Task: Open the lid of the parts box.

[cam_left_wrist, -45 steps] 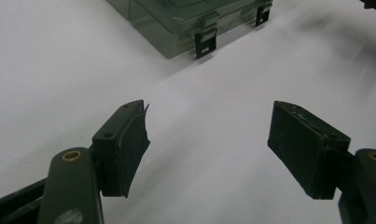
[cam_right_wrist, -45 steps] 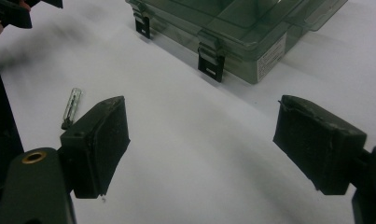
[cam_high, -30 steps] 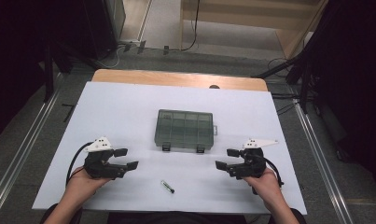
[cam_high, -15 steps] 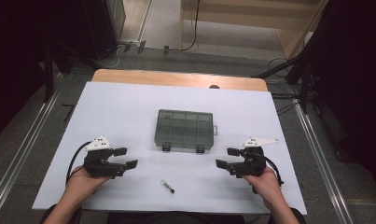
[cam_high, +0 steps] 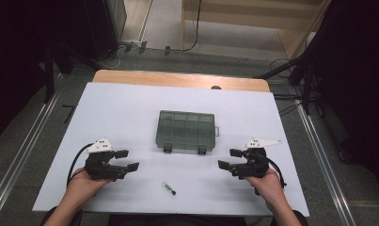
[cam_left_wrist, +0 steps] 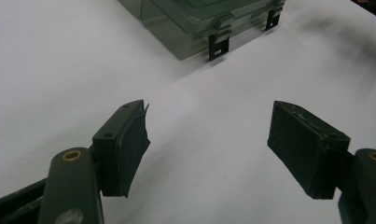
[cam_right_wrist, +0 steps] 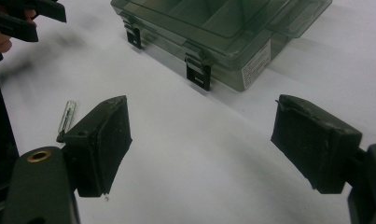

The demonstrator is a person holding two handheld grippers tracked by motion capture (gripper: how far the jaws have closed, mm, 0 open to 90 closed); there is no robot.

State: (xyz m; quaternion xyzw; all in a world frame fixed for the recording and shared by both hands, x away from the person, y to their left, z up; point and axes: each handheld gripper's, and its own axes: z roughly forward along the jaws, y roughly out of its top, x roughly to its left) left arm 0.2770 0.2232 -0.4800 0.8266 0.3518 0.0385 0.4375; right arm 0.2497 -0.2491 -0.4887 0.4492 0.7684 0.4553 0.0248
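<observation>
High view: nothing's really moved in the last second. Left gripper (cam_high: 126,160) and right gripper (cam_high: 231,159) still rest either side of the closed compartment box (cam_high: 186,130), small vial (cam_high: 169,188) lying between them, nearer the person.

Left gripper view: jaws wide open, empty, box latches (cam_left_wrist: 218,45) ahead.

Right gripper view: jaws wide open, empty too. Looks like work hasn't started.

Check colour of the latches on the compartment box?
Black latches on the translucent grey-green plastic box; clearest in right gripper view.

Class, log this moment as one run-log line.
left hand-held gripper: open, empty | right hand-held gripper: open, empty | compartment box: latched shut, untouched | small tube: lying on table between grippers
</observation>
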